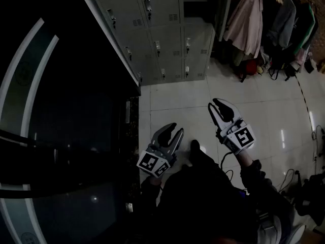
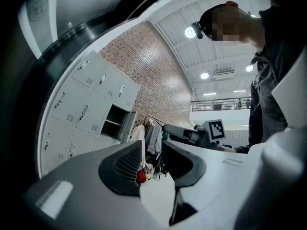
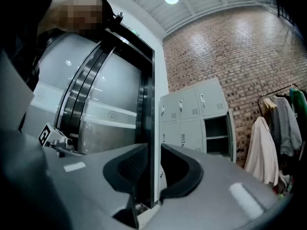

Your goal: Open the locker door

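Facing distant lockers (image 1: 162, 24), left gripper (image 1: 175, 131) and right gripper (image 1: 213, 105), jaws apart

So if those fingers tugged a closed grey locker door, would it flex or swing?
Probably swings as one stiff panel: the locker door looks like flat sheet metal. Likely light, seeming thin, with vent slots. Its small handle may prove slippery.

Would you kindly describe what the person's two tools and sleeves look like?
The left tool and right tool have pale grey curved shells with black ribbed pads; each carries a white cube with black square markers. The person's sleeves are dark.
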Tool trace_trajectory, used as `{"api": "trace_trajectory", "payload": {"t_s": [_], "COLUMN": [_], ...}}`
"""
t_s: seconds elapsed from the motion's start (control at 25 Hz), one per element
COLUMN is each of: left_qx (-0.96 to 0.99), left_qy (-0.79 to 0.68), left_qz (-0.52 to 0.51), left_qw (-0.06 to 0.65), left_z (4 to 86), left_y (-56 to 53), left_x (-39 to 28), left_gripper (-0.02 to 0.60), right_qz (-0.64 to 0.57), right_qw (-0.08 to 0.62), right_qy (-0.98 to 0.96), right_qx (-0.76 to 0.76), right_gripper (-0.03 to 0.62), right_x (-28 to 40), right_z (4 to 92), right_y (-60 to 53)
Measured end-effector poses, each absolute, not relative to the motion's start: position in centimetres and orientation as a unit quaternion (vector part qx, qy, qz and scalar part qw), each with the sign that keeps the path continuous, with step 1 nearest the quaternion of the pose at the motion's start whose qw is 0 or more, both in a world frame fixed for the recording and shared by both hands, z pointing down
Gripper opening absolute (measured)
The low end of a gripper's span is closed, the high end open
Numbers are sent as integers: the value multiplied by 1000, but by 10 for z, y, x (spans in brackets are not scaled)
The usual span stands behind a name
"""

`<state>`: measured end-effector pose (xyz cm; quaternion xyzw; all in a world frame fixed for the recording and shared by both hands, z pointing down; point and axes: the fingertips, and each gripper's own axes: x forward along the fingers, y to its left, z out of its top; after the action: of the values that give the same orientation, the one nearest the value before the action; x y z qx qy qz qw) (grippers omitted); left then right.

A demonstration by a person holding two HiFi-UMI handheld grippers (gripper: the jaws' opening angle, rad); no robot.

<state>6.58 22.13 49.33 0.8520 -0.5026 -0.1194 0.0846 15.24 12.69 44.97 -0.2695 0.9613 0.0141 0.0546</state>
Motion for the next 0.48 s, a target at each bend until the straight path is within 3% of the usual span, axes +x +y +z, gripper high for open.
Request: {"api": "trace_trajectory", "payload": {"t_s": [0.48], "left_qx": [865], "left_qy": [-479], "left_qz": [-126], "left_qw": [85], "left_z": [481], "left_y": [31], "left_x": [37], "left_gripper": [132], "right_qz": [110], "right_qw": [91], "right_qy": [958], "right_qx": [-251], "right_gripper": [69], "right_x": [78], "right_z": [334], "right_y": [-127]}}
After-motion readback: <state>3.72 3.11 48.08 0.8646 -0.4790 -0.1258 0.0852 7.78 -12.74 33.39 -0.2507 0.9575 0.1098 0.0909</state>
